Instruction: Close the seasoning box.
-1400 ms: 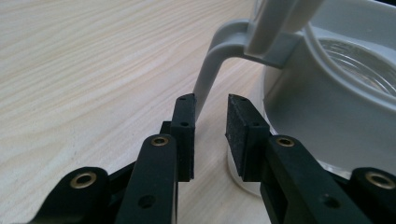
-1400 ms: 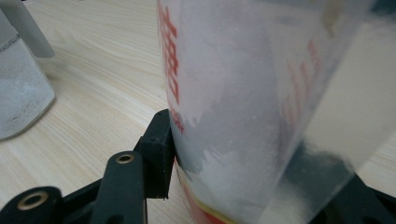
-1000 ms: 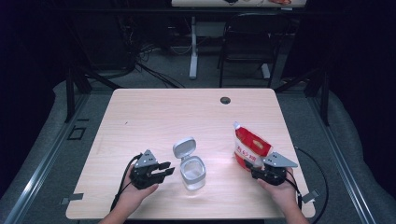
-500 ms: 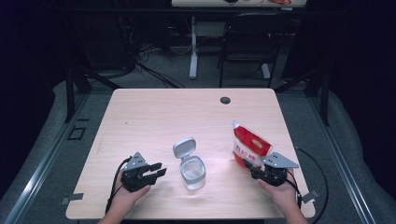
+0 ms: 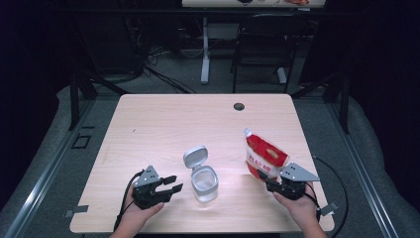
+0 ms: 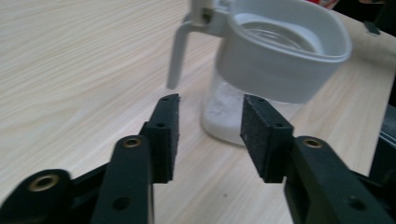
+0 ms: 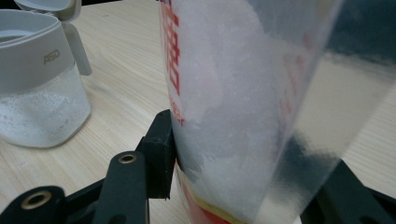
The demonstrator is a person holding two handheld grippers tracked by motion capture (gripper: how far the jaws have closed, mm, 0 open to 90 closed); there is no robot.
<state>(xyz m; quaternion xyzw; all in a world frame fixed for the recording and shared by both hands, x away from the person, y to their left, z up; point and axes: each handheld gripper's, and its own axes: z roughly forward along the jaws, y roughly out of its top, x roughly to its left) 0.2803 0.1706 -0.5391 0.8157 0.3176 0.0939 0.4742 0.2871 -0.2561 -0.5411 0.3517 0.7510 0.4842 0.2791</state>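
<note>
A: Where is the jar (image 5: 203, 181)?

B: It sits on the table (image 5: 163, 124), near the front edge, in the middle. Its lid (image 5: 194, 157) is flipped up at 11 o'clock from it. The left gripper view shows a little white stuff at the bottom of the jar.

A: And the bag (image 5: 265, 156)?

B: It is at 3 o'clock from the jar, well apart from it. It stands up with its red top leaning toward 11 o'clock. It holds white grains too.

A: Who holds the bag?

B: The right gripper (image 5: 271, 182). Its jaws are clamped on the bottom of the bag, one on each side. You can see that best in the right gripper view.

A: What about the left gripper (image 5: 171, 183)?

B: It is at 9 o'clock from the jar, just beside it, not touching. Its jaws have just been opening. They stand wide apart now, and nothing is between them. The jar is a bit past the tips.

A: So how far along is the job?

B: I think the job is to pour the bag into the jar. The lid is up, so the jar is ready. The bag is held. But it is not over the jar yet, and the jar is nearly empty. Most of the pouring looks left to do.

A: What else is there?

B: A small dark hole (image 5: 239, 106) in the table at 1 o'clock, far back.
</note>
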